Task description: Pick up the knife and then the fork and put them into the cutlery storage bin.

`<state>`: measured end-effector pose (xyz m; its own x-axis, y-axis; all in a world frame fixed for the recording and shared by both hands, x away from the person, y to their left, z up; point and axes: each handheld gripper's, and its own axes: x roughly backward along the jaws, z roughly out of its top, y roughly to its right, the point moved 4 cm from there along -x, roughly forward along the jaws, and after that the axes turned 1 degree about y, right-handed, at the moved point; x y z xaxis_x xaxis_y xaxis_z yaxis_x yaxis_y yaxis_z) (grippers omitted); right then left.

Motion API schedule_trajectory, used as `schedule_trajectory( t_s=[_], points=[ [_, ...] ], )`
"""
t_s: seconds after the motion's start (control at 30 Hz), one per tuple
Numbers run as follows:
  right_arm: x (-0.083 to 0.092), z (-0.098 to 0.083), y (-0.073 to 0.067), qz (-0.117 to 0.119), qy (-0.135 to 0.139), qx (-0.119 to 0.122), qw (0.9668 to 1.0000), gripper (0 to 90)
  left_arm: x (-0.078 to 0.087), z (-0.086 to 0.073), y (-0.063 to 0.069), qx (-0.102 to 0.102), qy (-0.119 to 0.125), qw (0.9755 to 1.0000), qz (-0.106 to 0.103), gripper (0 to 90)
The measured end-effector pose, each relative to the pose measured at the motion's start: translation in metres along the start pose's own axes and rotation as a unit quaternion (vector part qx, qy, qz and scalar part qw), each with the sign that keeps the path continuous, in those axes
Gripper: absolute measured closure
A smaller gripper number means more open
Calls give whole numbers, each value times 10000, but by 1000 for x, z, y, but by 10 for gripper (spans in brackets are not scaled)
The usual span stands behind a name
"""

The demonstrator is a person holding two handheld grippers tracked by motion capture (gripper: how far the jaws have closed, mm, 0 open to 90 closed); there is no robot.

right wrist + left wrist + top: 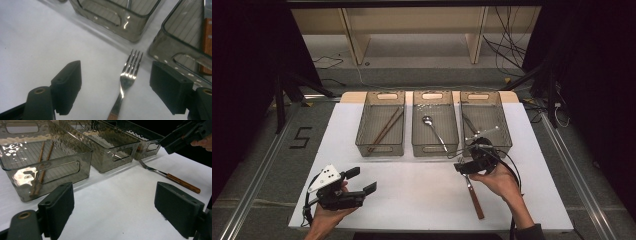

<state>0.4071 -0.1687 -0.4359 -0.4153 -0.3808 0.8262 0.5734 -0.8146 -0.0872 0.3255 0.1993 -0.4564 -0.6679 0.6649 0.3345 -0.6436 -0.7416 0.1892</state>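
White table (pixel 412 195) | fork (pixel 126 77) flat | right claw (pixel 117 87) open above

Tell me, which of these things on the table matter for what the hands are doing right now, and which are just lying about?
In use:
right gripper, open over the fork
fork, flat on the table
right bin, nearest the fork, likely its home

Lying about:
left gripper, open, holding nothing
left bin with chopsticks
middle bin with spoon
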Motion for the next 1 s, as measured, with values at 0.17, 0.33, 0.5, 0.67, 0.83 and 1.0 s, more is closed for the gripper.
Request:
schedule_trajectory(
  t_s=[0.17, 0.33, 0.5, 0.67, 0.83, 1.0],
  points=[
    [-2, -7, -2, 0, -100, 23, 9999, 264, 0, 0, 0, 9, 4, 10000, -4, 158],
    [-3, -12, -5, 17, -206, 42, 9998, 264, 0, 0, 0, 0, 2, 10000, -5, 158],
    [-6, -20, -7, -5, -393, 93, 9992, 273, 1, 0, 0, -14, -10, 10000, -7, 158],
    [-8, -31, -8, -2, -583, 111, 9982, 298, 1, 0, 0, -12, -4, 10000, -7, 158],
    [-13, -43, -8, -49, -849, 118, 9963, 323, 1, 0, 0, -10, 0, 10000, -7, 158],
    [-19, -52, -8, -50, -1100, 144, 9938, 360, 1, 0, 0, -14, 5, 10000, -5, 158]
  ],
)
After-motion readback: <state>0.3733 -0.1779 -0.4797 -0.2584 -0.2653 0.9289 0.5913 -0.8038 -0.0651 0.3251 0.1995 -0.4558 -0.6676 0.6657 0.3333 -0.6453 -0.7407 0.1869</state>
